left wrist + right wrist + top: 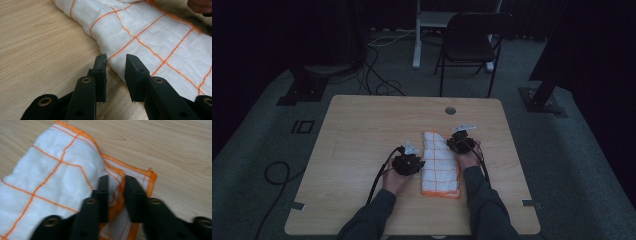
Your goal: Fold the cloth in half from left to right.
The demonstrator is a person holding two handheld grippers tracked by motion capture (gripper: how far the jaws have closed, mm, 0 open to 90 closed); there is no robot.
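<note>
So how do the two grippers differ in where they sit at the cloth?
The left gripper sits at the cloth's plain folded side, with a gap between its jaws. The right gripper straddles an orange-hemmed edge near a corner, jaws narrower. Both are black and rest low over the table.

Cloth [155, 37] cut off by top and right edges in left gripper view; by left and bottom edges in right gripper view. Right gripper [116, 182] view soft, blurred. Cloth fold under right jaws hidden; whether pads press it unclear. Forearms cut off at bottom edge of high view.
</note>
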